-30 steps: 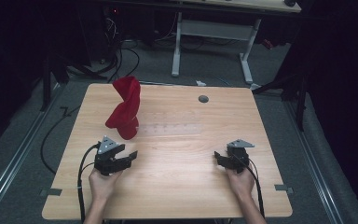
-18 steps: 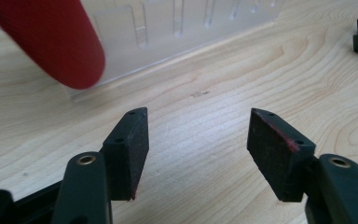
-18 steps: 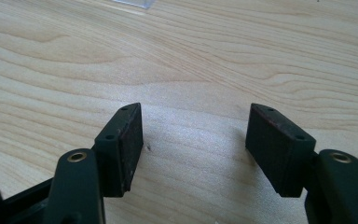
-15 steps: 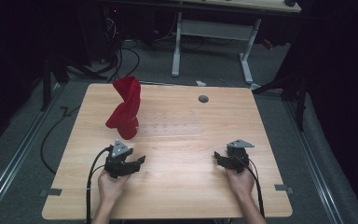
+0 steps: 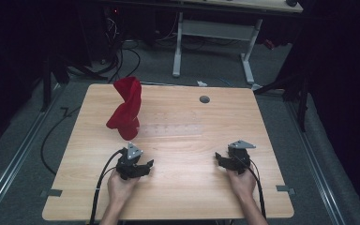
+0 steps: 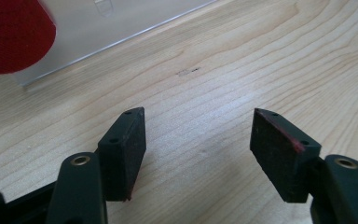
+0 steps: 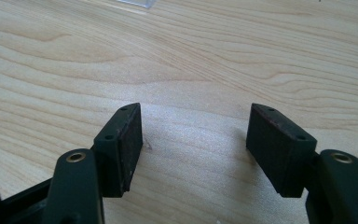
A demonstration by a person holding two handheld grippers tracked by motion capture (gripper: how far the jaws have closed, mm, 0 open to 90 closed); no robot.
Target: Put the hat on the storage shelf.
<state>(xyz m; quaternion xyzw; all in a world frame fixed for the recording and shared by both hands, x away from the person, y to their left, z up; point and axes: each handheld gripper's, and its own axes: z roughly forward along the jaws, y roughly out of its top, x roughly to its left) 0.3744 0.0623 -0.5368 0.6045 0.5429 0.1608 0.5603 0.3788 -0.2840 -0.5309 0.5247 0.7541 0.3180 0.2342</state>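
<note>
Dark room around a pale wooden desk (image 5: pixel 178 187), where my left gripper (image 5: pixel 138 165) and right gripper (image 5: pixel 225 160) rest near me, both wide open and empty, while the red cloth (image 5: pixel 125 110), far left on a clear stand (image 6: pixel 121 28), looks soft, light, best pinched at a fold.

Left claw (image 5: pixel 143 167) shifted rightward along near part of table (image 5: pixel 183 197) over the last second, away from left edge, now just short of red cloth (image 5: pixel 125 110). Jaws apart, nothing between them.
</note>
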